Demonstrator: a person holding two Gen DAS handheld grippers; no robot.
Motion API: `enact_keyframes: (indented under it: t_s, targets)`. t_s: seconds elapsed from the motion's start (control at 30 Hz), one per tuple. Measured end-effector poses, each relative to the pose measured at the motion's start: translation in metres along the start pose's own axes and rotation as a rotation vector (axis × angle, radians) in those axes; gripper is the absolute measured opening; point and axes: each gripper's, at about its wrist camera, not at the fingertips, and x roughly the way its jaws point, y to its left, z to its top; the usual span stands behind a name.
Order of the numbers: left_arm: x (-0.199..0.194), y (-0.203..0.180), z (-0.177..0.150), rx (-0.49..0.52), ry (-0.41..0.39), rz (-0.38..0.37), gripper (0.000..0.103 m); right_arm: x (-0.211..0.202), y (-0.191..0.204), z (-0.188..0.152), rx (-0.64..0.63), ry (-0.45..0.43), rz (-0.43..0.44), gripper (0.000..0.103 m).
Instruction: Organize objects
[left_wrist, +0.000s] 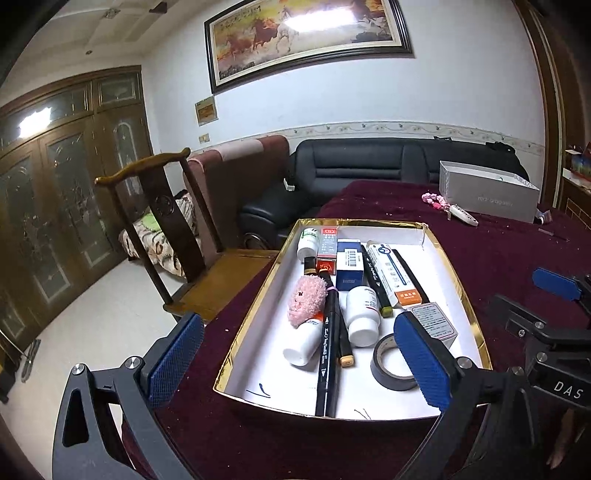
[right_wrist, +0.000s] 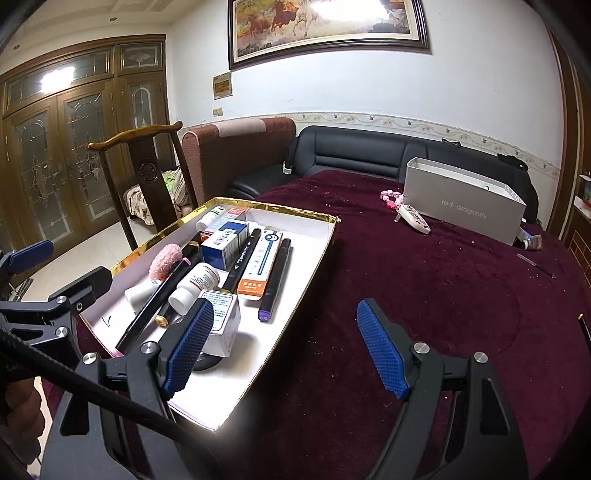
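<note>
Both grippers just hang there angled down, left gripper (left_wrist: 295, 354) spread wide, right gripper (right_wrist: 286, 347) parted too, nothing gripped.

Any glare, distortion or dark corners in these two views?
Left wrist view: glare washes out the top of the painting and a door pane; fisheye bends the walls; corners dark. Right wrist view: the painting's top glares too, and the tray floor blows out white near the camera.
</note>
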Motion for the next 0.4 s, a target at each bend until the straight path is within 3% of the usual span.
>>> enact_keyframes:
  t_s: [0.4]
  targets:
    - [-0.0002,0.0032,-0.0031,0.006,-0.007,0.011,0.101,-0.0002,0.0006,0.0,-0.007,-0.004,0.003,0.081]
